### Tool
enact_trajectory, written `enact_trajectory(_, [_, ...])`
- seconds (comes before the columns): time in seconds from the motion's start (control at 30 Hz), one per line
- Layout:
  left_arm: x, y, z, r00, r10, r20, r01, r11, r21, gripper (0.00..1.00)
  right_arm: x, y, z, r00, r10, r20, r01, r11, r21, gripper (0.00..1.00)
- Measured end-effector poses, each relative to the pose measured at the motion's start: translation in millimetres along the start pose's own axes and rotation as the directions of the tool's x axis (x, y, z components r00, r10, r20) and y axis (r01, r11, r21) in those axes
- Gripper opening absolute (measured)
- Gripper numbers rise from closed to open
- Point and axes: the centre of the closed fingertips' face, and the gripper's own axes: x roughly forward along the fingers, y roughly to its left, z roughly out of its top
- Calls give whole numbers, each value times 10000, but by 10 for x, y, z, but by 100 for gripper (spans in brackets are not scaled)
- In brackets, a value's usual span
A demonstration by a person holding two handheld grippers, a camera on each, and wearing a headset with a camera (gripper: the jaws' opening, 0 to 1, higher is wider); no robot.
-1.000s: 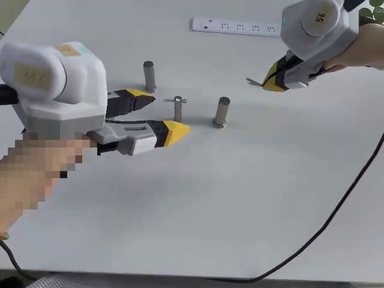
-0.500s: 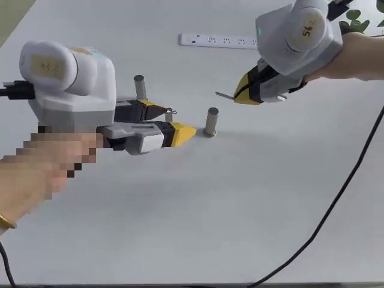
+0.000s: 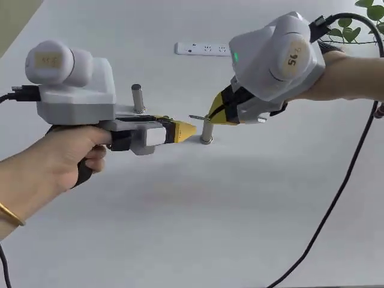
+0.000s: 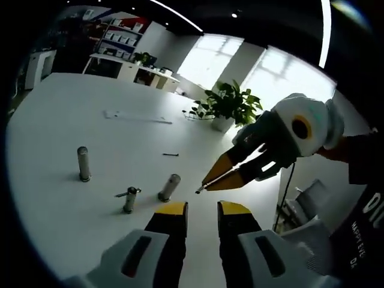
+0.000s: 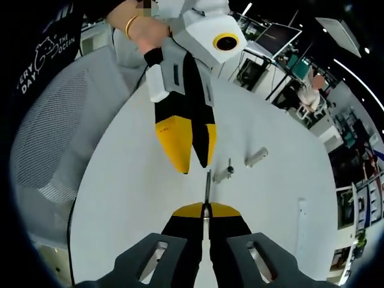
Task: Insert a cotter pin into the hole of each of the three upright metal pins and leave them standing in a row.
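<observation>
Left tool (image 4: 202,207): held in a hand (image 3: 66,157) low over the near left of the tabletop (image 3: 198,228); its jaws are parted by a narrow gap and nothing is held between them.
Right tool (image 5: 206,210): brought in from the right, tips aimed at the left tool's tips; its jaws are closed on a cotter pin (image 5: 207,185), which juts straight out past them.
Held cotter pin: its free end is seen near the top of the right-hand metal pin (image 4: 169,187); a gap between the two is shown in the left gripper view.
Middle metal pin (image 4: 129,200): upright, with a fitted cotter pin (image 4: 123,194) lying crosswise through its top.
Left-hand metal pin (image 4: 83,163): upright, bare, set apart from the other two.
Row: all three metal pins are stood on the tabletop, roughly in a line.
Loose cotter pin (image 4: 170,155): laid flat beyond the row.
Power strip (image 3: 201,48): laid along the far side.
Plant (image 4: 228,105): seen past the far edge.
</observation>
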Motion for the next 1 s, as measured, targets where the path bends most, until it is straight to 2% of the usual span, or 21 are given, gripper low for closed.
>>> enact_trajectory(0.2, [15, -49, 5, 9998, -204, 69, 207, 9978, -623, 12, 2, 71, 108, 9998, 104, 188, -101, 9998, -198, 0])
enact_trajectory(0.3, [23, -73, 24, 9993, -333, 196, 353, 9934, -1093, 8, -11, 99, 150, 9996, 164, 244, -157, 9995, -279, 0])
enact_trajectory(0.4, [31, -84, 30, 9989, -408, 238, 436, 9902, -1324, 7, -7, 108, 167, 9995, 185, 266, -176, 9993, -341, 0])
enact_trajectory(0.53, [33, -83, 18, 9990, -387, 217, 413, 9903, -1328, 1, -10, 108, 176, 9994, 182, 286, -171, 9992, -371, 0])
enact_trajectory(1.0, [15, -83, 27, 9988, -325, 372, 366, 9924, -1171, 1, -21, 118, 205, 9995, -11, 314, 23, 9992, -405, 0])
